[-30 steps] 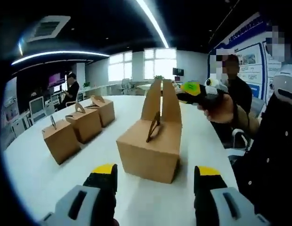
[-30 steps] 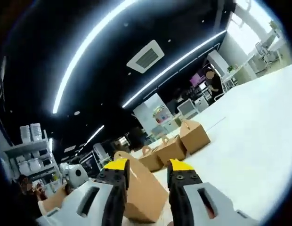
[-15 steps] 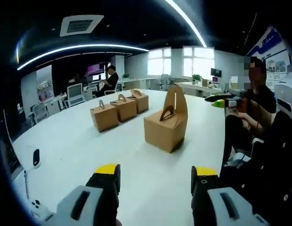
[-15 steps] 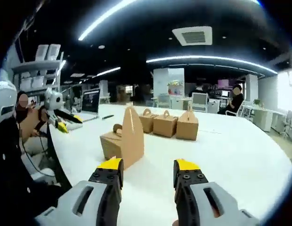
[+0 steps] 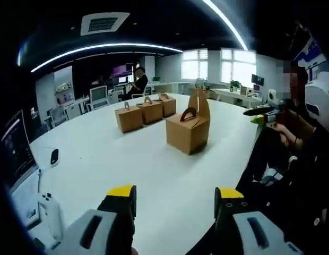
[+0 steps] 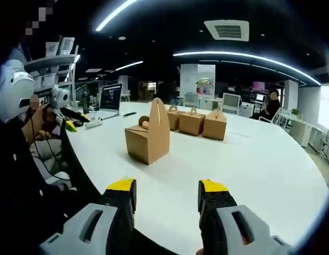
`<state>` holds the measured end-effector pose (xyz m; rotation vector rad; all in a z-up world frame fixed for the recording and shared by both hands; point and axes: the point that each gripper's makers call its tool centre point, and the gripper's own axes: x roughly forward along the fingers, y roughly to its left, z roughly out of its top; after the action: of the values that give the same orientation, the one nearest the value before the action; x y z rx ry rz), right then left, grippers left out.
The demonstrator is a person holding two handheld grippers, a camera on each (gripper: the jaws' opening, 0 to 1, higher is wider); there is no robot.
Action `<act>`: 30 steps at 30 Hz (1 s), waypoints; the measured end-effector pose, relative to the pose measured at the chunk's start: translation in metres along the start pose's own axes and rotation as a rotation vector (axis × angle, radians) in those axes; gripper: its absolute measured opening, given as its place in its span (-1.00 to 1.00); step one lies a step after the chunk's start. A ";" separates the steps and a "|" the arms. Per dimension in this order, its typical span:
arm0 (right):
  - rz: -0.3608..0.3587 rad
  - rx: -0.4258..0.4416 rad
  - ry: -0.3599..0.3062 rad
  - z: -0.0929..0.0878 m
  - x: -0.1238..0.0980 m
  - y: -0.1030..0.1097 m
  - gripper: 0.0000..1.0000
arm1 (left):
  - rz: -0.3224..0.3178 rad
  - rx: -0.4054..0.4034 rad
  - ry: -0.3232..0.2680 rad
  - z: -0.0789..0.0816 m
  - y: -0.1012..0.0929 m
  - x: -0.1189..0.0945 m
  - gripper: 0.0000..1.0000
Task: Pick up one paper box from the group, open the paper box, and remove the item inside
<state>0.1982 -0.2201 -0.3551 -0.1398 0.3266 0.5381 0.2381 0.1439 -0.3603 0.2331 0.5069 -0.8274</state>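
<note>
Paper box, left gripper view: one brown paper box is sitting alone on the white table, apart from the rest, tall handle flaps sticking straight up.
Group, left gripper view: three more boxes are lining up in a row further back, handles closed.
Left gripper: jaws are hanging wide apart over the near table edge, gripping nothing, well short of the box.
Extras, left gripper view: a white controller and a small dark device are lying on the table off to the left.
Paper box, right gripper view: same lone box is standing mid-table, flaps upright, with the row of three behind it.
Right gripper: also spread wide and holding nothing, hovering over the table edge, box well ahead of it.
Person, right gripper view: somebody is sitting at the far left holding another gripper.
</note>
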 end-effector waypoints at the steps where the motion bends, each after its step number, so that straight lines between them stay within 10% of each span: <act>1: 0.007 -0.003 0.001 0.000 0.001 0.002 -0.05 | 0.002 0.000 -0.006 0.003 0.001 0.000 0.19; 18: 0.108 -0.044 0.008 -0.004 0.022 0.006 0.03 | 0.035 0.115 0.014 0.052 -0.017 0.016 0.19; 30: 0.332 -0.230 -0.022 0.028 0.082 0.012 0.40 | 0.013 0.257 0.046 0.072 -0.052 0.049 0.19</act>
<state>0.2657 -0.1641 -0.3571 -0.3053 0.2667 0.9058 0.2508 0.0500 -0.3236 0.4919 0.4410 -0.8761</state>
